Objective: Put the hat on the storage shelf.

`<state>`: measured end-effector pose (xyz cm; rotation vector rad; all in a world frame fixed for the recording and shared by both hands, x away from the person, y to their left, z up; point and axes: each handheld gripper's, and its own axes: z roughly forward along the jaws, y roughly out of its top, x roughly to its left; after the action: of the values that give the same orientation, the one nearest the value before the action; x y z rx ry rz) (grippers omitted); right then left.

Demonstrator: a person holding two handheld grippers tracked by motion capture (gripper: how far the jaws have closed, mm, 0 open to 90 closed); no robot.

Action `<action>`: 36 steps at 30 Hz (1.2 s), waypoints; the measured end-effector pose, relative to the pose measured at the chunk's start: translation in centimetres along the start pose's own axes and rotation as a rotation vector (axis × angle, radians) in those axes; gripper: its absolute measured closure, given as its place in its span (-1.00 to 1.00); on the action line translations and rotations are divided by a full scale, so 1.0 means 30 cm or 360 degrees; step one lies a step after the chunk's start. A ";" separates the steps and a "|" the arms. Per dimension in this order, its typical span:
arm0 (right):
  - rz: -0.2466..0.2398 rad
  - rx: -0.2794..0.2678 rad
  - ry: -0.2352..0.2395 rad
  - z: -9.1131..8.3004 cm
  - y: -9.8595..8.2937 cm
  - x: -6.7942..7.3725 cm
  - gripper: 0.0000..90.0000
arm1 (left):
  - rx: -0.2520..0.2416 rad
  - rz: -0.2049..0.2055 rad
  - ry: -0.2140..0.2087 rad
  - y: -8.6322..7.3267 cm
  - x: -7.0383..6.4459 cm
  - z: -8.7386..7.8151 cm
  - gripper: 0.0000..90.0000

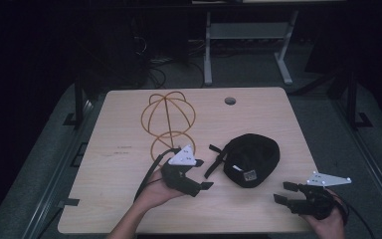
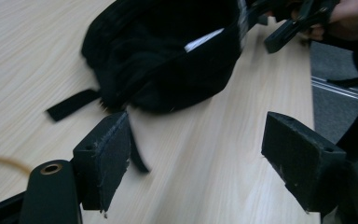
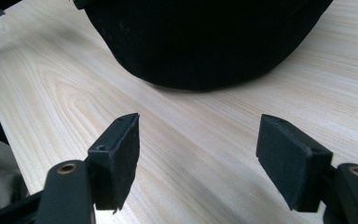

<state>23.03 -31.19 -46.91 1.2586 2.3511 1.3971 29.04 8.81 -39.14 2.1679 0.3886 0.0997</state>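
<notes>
Both hand-held tools sit at the near edge of the wooden table (image 1: pixel 129 134): the left gripper (image 1: pixel 202 174) and right gripper (image 1: pixel 282 192) gape wide, holding nothing. Between them lies the black cap (image 1: pixel 252 158), soft, crumpled, straps loose, its small label unreadable. Behind stands a wire stand (image 1: pixel 168 119).

The right gripper (image 3: pixel 198 154) has its two black jaws wide apart, with nothing between them. Under them is the light wooden table (image 3: pixel 186 140). A black cap (image 3: pixel 205 42) lies on the table just ahead of the jaws, not touching them.
</notes>
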 end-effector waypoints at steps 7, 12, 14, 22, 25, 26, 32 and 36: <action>-0.0008 0.0003 0.0003 0.000 0.000 -0.001 -0.34 | 0.0072 0.0084 -0.0053 0.077 -0.025 0.060 -0.48; -0.0013 0.0001 0.0006 0.008 0.008 0.003 -0.34 | 0.0110 0.0141 -0.0080 0.128 -0.046 0.113 -0.48; -0.0019 0.0002 0.0008 0.009 0.007 0.002 -0.34 | 0.0131 0.0180 -0.0095 0.161 -0.055 0.147 -0.48; -0.0013 -0.0004 0.0017 0.007 0.006 -0.003 -0.33 | 0.0227 0.0215 -0.0140 0.235 -0.054 0.231 -0.42; -0.0016 0.0002 0.0021 0.005 0.005 -0.002 -0.33 | 0.0274 0.0253 -0.0140 0.252 -0.060 0.259 -0.33; -0.0018 -0.0001 0.0021 0.005 0.005 -0.002 -0.33 | 0.0295 0.0274 -0.0138 0.260 -0.062 0.276 -0.32; -0.0020 -0.0001 0.0022 0.005 0.006 -0.003 -0.33 | 0.0385 0.0299 -0.0165 0.266 -0.067 0.317 -0.01; -0.0021 -0.0005 0.0019 0.008 0.008 -0.002 -0.33 | 0.0451 0.0328 -0.0160 0.264 -0.070 0.339 0.26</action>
<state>23.33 -31.02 -46.87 1.2352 2.3594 1.4078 31.10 -4.07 -38.59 2.4774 0.1258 0.0520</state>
